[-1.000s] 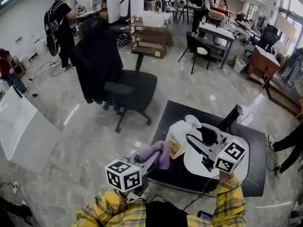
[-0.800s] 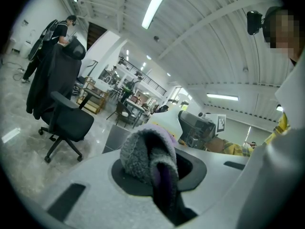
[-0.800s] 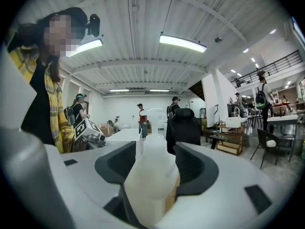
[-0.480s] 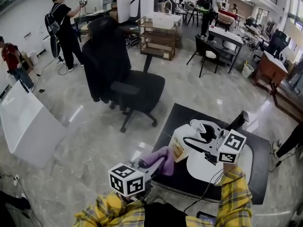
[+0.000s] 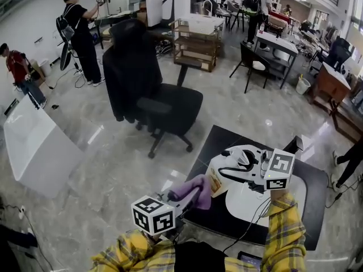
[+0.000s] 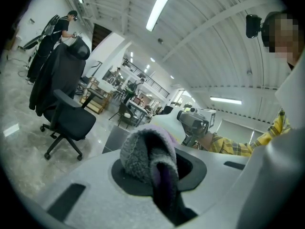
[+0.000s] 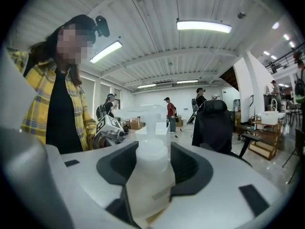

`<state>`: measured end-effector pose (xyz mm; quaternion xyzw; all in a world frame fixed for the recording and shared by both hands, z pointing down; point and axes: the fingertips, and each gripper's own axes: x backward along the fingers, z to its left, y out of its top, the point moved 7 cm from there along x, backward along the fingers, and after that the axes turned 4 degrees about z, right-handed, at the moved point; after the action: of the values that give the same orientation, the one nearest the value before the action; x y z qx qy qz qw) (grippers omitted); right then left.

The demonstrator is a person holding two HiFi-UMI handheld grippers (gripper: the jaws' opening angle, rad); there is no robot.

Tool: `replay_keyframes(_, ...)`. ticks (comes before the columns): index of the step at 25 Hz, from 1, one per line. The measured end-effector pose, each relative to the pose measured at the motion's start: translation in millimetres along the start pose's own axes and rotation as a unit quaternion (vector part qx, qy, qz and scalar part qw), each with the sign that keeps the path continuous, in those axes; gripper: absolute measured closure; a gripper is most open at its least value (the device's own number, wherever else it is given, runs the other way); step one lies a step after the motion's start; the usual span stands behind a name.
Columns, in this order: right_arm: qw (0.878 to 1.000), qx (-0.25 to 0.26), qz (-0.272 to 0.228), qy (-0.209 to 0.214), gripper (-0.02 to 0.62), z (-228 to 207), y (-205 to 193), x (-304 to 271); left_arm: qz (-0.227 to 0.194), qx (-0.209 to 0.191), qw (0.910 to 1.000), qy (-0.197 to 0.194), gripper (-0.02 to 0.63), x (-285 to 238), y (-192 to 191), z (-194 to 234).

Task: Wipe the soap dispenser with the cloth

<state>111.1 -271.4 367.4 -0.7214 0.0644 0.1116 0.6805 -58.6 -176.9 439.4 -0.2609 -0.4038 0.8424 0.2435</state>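
In the head view my left gripper (image 5: 190,202) is shut on a purple cloth (image 5: 190,187). The cloth's fuzzy end bulges out between the jaws (image 6: 147,156) in the left gripper view. My right gripper (image 5: 226,170) holds the white soap dispenser (image 5: 218,171) lying sideways, its labelled end toward the cloth. In the right gripper view the dispenser (image 7: 148,175) sits between the jaws, pump pointing away. Those jaws have just been closing on it. The cloth lies right beside the dispenser's labelled end; whether they touch I cannot tell.
Below the grippers is a round white tabletop (image 5: 249,204) on a black mat (image 5: 309,205). A black office chair (image 5: 156,98) stands on the shiny floor beyond. A white board (image 5: 34,152) leans at left. People (image 5: 82,33) and desks fill the back.
The right gripper has swung round with the dispenser, and its marker cube now sits higher in the picture. The left gripper and its cloth have stayed in place.
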Motion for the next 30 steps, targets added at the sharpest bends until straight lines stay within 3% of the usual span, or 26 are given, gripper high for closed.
replay_keyframes(7, 1.0, -0.018, -0.007, -0.023, 0.4, 1.3, 1.9, 0.2, -0.007, 0.0, 1.0, 0.005, 0.557, -6.4, 9.5, 6.1)
replay_keyframes(16, 0.99, -0.042, -0.019, -0.132, 0.405, 8.6, 2.9, -1.8, -0.014, 0.0, 0.9999, 0.003, 0.557, -11.2, 18.6, 12.9)
replay_keyframes(22, 0.975, -0.07, -0.018, -0.208, 0.403, 13.7, 3.5, -4.9, -0.013, 0.0, 0.9999, -0.001, 0.557, -11.0, 18.4, 15.6)
replay_keyframes(30, 0.945, -0.092, -0.032, -0.312, 0.403, 21.3, 3.3, -15.2, -0.011, 0.002, 0.9999, -0.009, 0.557, -0.7, 19.3, 24.5)
